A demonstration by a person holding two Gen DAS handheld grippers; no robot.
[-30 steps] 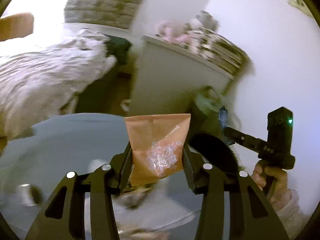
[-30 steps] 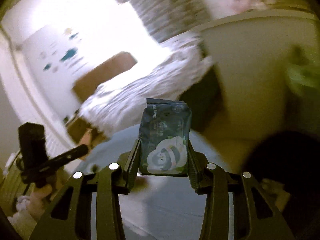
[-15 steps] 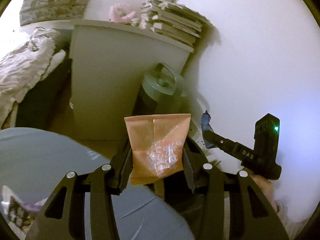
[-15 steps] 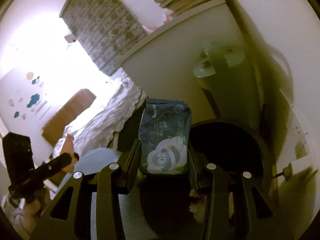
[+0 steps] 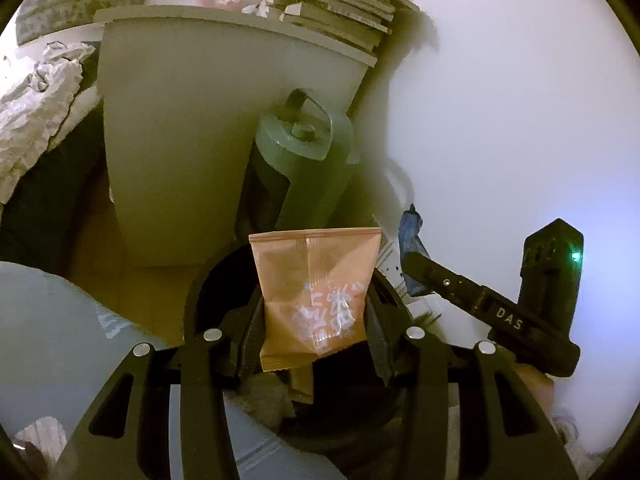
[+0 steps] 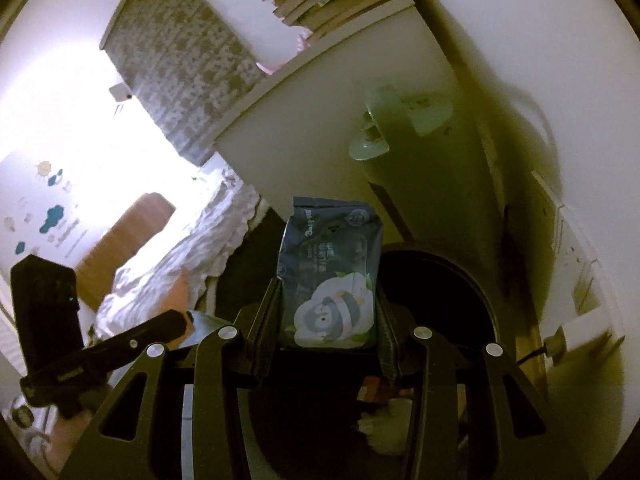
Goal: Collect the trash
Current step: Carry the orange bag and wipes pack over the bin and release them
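My left gripper (image 5: 314,320) is shut on an orange snack packet (image 5: 314,292) and holds it upright over the open mouth of a black trash bin (image 5: 208,284). Some trash lies inside the bin. My right gripper (image 6: 328,308) is shut on a dark blue wet-wipes pack (image 6: 330,272) with a white cartoon on it, held over the same bin (image 6: 460,280). The right gripper's body (image 5: 520,300) shows at the right of the left wrist view, and the left gripper's body (image 6: 60,320) shows at the left of the right wrist view.
A white cabinet (image 5: 192,140) with stacked books (image 5: 336,12) on top stands behind the bin. A green appliance with a handle (image 5: 304,160) leans beside it. A white wall (image 5: 500,100) is at the right. A grey round table (image 5: 48,340) and a bed (image 6: 192,256) lie to the left.
Both grippers have swung from the table to the corner and now hang over the bin. Each still holds its packet.
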